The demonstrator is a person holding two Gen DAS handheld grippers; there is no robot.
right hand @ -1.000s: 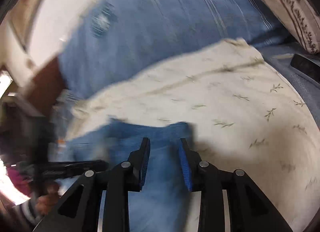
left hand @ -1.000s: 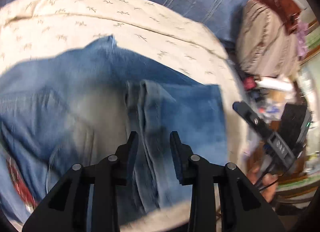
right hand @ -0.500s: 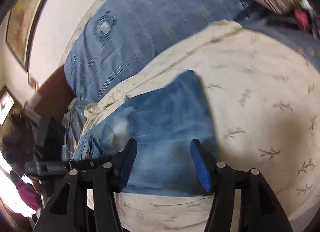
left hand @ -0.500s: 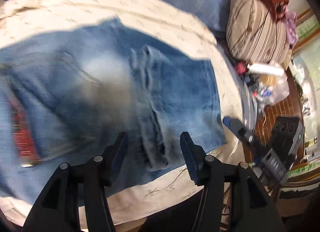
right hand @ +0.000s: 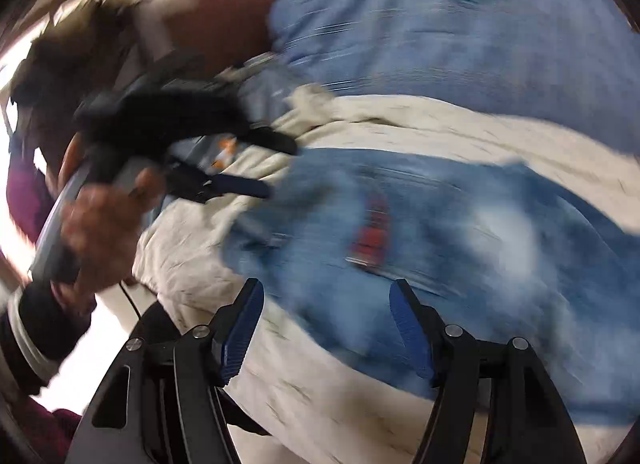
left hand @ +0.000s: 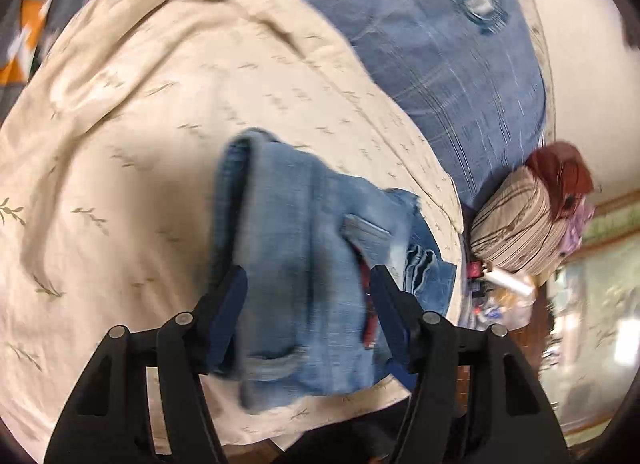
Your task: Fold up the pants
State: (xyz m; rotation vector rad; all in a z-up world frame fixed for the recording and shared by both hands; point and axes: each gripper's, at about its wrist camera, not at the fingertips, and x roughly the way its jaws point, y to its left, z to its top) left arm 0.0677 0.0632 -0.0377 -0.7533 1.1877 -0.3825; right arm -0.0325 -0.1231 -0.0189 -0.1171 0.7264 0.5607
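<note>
Folded blue jeans [left hand: 304, 272] lie on a cream leaf-print sheet [left hand: 140, 167] near the bed's edge. A red label shows on them in the left wrist view [left hand: 366, 304] and in the right wrist view [right hand: 370, 236]. My left gripper [left hand: 308, 288] is open and empty above the jeans, fingers astride the folded bundle. My right gripper [right hand: 326, 304] is open and empty, above the jeans [right hand: 460, 264] from the other side. The left gripper also shows in the right wrist view [right hand: 280, 167], held by a hand [right hand: 100, 232], open. The right wrist view is motion-blurred.
A blue plaid cushion [left hand: 448, 47] lies behind the sheet, also in the right wrist view [right hand: 460, 31]. A striped bolster [left hand: 516, 223] with a red-brown bag [left hand: 560, 171] sits at right, with small clutter [left hand: 500, 288] below it. The bed's edge [left hand: 320, 424] is close below.
Both grippers, shut on the jeans a second ago, have opened and pulled back. Both views have swung round; the jeans now lie as a narrower folded bundle.
</note>
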